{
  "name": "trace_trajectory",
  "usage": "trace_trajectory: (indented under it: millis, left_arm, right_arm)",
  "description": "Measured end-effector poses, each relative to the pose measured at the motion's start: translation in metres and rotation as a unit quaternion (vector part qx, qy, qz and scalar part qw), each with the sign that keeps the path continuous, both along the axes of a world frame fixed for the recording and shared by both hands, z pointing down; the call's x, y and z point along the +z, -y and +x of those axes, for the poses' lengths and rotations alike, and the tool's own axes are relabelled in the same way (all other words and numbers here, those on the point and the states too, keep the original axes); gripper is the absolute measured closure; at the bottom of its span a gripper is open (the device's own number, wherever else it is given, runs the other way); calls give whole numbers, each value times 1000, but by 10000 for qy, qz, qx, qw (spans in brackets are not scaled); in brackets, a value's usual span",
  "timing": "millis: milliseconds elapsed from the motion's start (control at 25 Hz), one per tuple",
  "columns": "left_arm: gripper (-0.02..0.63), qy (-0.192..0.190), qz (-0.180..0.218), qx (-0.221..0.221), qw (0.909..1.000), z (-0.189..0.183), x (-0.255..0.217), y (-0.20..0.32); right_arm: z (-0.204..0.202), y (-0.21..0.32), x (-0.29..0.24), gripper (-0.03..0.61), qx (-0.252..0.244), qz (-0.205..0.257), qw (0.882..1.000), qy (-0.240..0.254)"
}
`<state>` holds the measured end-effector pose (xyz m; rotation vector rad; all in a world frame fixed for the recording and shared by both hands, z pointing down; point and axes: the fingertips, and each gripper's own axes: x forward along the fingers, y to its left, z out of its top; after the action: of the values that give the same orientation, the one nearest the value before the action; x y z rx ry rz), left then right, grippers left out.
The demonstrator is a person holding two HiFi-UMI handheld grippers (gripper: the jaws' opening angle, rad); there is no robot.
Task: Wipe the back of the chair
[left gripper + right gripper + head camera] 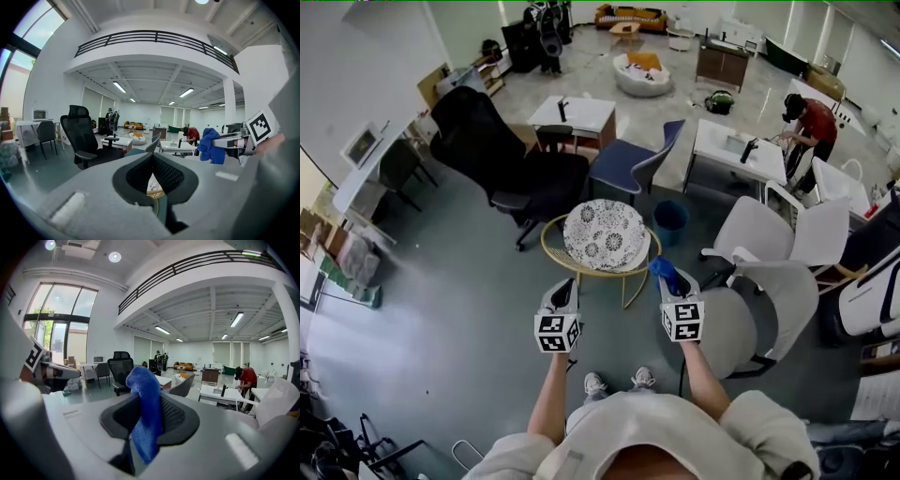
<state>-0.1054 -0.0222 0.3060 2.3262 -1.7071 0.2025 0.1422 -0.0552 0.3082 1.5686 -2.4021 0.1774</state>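
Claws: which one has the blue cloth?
The right claw, shut on the blue cloth; the left claw has nothing between its jaws.

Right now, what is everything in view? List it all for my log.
round chair: one, yellow frame, patterned cushion, just ahead of both grippers
office chair: one, black, left
side chair: one, dark blue, behind the round chair
bin: one, blue, right of the round chair
swivel chairs: two, white, right
tables: two, white, farther back
person: one, red top, far right
cloth: one, blue, in right hand-held gripper
left hand-held gripper: jaws together, empty
right hand-held gripper: shut on cloth
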Motion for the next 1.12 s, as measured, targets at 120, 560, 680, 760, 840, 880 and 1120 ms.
trace_trajectory:
  millis: [120,560,680,760,840,880,1120]
  left_arm:
    - [612,-1,58,2,10000,-4,-13,-8]
    - [612,25,204,-32,9998,-6,-30,-25]
    - [612,16,200,-45,9998,-6,-30,-25]
    - [612,1,180,-47,9998,-5,-28,-27]
    - [612,-17,169,-40,9998,-3,-27,-28]
    - [612,-22,170,-38,9998,-3,-27,-28]
    - [612,-23,184,-36,9998,-6,-26,-26]
  right_arm:
    - [2,-8,-11,477,-31,0,10000,-45]
    - [7,-24,-21,477,-57,123,9999,-71]
    - [6,-23,-23,477,-39,143,9999,-62]
    - [5,-24,-22,477,-39,123,9999,-34]
    - [6,-26,-20,477,-26,73,10000,-4]
    - [5,-26,-20,477,-25,51,10000,1]
    - [4,-24,-16,477,-38,60,10000,-33]
